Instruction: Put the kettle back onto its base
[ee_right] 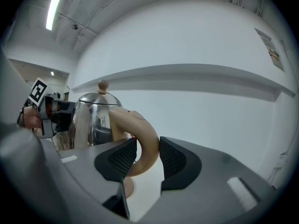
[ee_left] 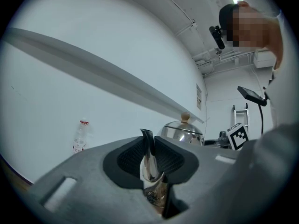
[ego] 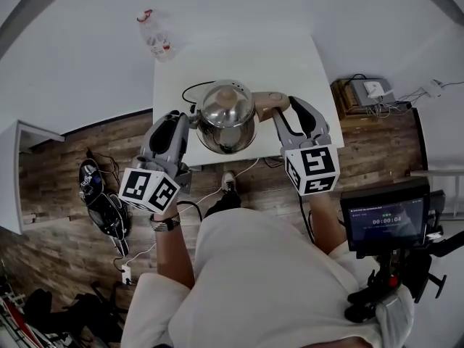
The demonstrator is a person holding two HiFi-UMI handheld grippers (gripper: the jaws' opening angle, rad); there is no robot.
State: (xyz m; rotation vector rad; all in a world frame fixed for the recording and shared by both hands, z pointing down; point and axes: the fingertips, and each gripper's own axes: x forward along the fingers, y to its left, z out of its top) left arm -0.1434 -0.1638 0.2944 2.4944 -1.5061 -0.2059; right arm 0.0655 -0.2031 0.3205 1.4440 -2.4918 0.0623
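Far ahead and to the left of the left jaws stands a plastic bottle (ee_left: 80, 135). The left gripper (ee_left: 150, 147) has its jaws squeezed tight on the thin shiny spout (ee_left: 149, 166) of the kettle (ego: 226, 114), whose round silver body sits just past those jaws, to their right. The kettle is between the two sets of jaws, over the near edge of the white table (ego: 290, 56), and I cannot tell if it touches anything below. The right gripper (ee_right: 142, 155) has its jaws clamped on the curved tan handle (ee_right: 140, 134), with the kettle's body just ahead of them, to their left.
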